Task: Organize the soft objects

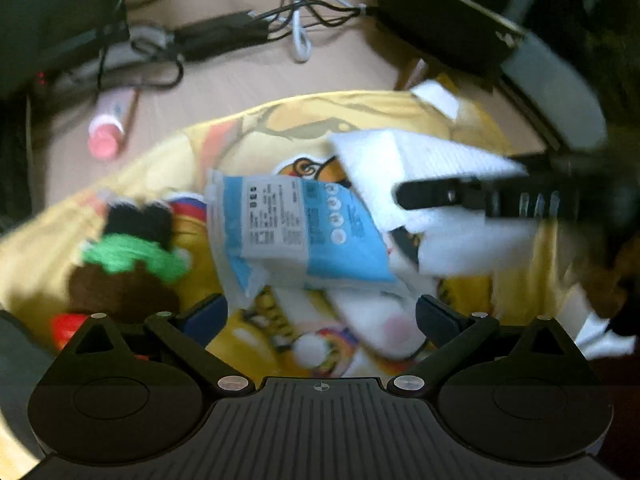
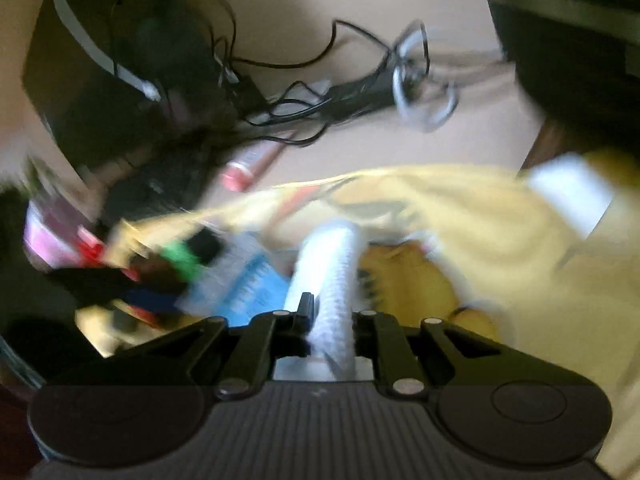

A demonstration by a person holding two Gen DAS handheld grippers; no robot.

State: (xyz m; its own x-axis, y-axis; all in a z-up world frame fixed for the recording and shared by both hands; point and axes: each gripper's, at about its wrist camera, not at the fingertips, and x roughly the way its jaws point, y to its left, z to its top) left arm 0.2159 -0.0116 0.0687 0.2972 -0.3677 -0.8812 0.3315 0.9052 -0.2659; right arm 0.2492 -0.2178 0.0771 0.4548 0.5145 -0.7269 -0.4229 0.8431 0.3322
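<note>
Tool in my right hand (image 2: 328,320) grips a white foam block (image 2: 336,268), jaws pinched narrow on its near end so the soft piece compresses instead of slipping; the right wrist view is smeared, so I cannot tell how deep the bite goes. From the left wrist view that same right tool reaches in from the right over white foam blocks (image 1: 424,168) that lie stacked at an angle, which I judge is the piece being carried toward a tidier spot. My left tool (image 1: 322,316) hangs with its jaws spread wide and nothing between them, low over the pile, ready, I judge, for the next soft item.

Just beyond its fingers lies a blue-and-white soft pack (image 1: 296,224), tilted, its far right corner tucked under the foam. To the left of the pack sits a knitted toy (image 1: 128,256) in black, green and brown yarn, apart from the pack. All of it rests on a yellow printed cloth (image 1: 132,176) that keeps the soft things gathered in one place.

Farther off, on the bare surface (image 1: 248,84), a pink tube (image 1: 106,136) lies to the left, clear of the cloth, and a tangle of cables (image 1: 296,20) runs along the far edge. Sorting looks partly done, with the pack and toy yet to be placed.
</note>
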